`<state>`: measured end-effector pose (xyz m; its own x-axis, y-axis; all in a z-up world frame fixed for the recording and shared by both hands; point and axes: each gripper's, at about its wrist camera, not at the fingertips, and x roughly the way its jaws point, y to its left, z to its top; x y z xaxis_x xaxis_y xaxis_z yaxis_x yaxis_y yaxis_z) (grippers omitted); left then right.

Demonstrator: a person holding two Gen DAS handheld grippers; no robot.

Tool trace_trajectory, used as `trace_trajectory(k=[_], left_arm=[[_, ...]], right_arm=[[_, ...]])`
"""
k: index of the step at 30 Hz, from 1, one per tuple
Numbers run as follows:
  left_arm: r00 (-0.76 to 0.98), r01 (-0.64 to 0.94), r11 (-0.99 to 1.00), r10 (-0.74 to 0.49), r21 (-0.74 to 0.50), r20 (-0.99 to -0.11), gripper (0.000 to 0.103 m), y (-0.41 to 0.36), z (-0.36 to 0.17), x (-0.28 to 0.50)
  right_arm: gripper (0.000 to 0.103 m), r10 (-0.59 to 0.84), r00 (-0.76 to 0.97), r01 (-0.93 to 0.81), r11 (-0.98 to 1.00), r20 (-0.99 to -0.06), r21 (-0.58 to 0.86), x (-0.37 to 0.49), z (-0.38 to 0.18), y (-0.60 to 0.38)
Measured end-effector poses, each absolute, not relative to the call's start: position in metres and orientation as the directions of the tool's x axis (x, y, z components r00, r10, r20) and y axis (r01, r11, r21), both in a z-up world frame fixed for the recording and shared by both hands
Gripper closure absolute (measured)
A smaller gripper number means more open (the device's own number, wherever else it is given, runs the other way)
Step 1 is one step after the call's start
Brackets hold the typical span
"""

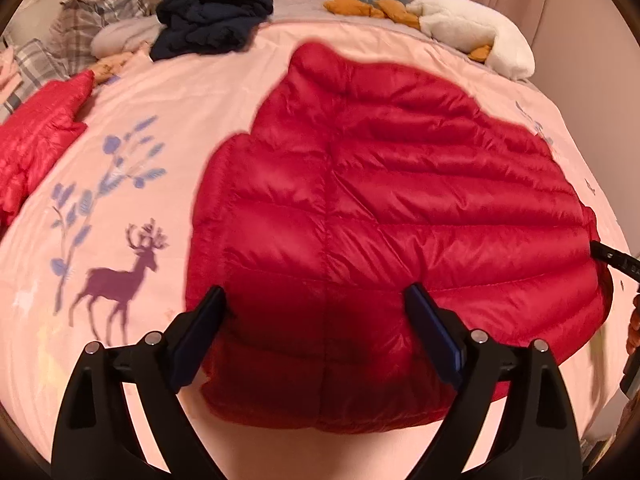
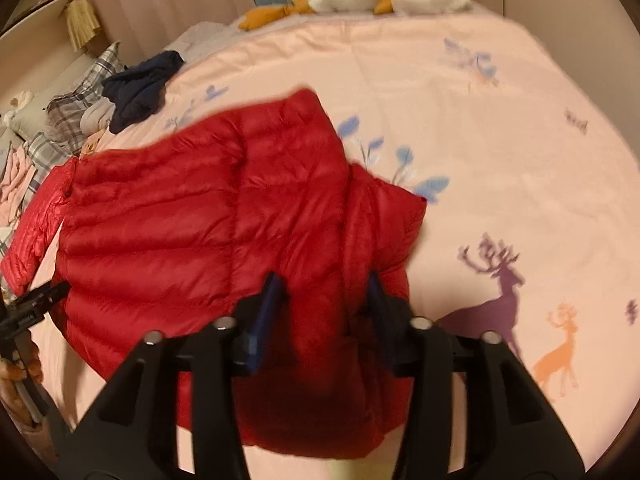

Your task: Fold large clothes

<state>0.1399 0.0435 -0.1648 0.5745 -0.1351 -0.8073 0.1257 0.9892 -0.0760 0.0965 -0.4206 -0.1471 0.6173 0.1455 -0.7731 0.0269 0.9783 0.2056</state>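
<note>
A red puffer jacket [image 1: 400, 200] lies spread on the pink bedspread [image 1: 140, 240], collar toward the far side. My left gripper [image 1: 316, 298] stands wide open over its near hem, with the fabric below the fingers and not pinched. In the right wrist view the same jacket [image 2: 180, 220] has one side folded over. My right gripper [image 2: 325, 284] is closed partway on a puffy fold at its near right edge, which fills the gap between the blue pads. Each gripper shows in the other's view: the right gripper [image 1: 612, 260] and the left gripper [image 2: 36, 300].
A second, lighter red puffer [image 1: 32, 140] lies at the left edge of the bed. A navy garment [image 1: 208, 20], plaid pillows [image 1: 100, 12] and a white goose plush [image 1: 472, 28] sit along the far side. The bedspread [image 2: 500, 140] right of the jacket carries only printed deer.
</note>
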Motion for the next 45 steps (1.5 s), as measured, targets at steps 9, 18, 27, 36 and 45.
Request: trace_trajectory(k=[9, 18, 27, 36, 45], left_arm=[[0.703, 0.148, 0.987, -0.154, -0.069, -0.695, 0.011, 0.030, -0.120, 0.167], [0.640, 0.139, 0.989, -0.131, -0.053, -0.757, 0.020, 0.004, -0.139, 0.245], [0.588, 0.134, 0.985, -0.164, -0.104, -0.792, 0.020, 0.008, -0.153, 0.247], [0.649, 0.190, 0.980, -0.176, -0.066, -0.740, 0.020, 0.014, -0.131, 0.176], [0.602, 0.213, 0.977, -0.154, -0.028, -0.783, 0.018, 0.007, -0.172, 0.158]], right_arm=[[0.042, 0.201, 0.690, -0.116, 0.979, -0.696, 0.168, 0.091, -0.119, -0.380], [0.039, 0.213, 0.643, -0.157, 0.977, -0.735, 0.146, 0.108, -0.143, -0.357], [0.036, 0.205, 0.641, -0.140, 0.979, -0.740, 0.150, 0.104, -0.141, -0.360], [0.031, 0.167, 0.707, -0.066, 0.983, -0.687, 0.170, 0.081, -0.126, -0.380], [0.030, 0.134, 0.623, -0.026, 0.988, -0.770, 0.151, 0.089, -0.167, -0.379]])
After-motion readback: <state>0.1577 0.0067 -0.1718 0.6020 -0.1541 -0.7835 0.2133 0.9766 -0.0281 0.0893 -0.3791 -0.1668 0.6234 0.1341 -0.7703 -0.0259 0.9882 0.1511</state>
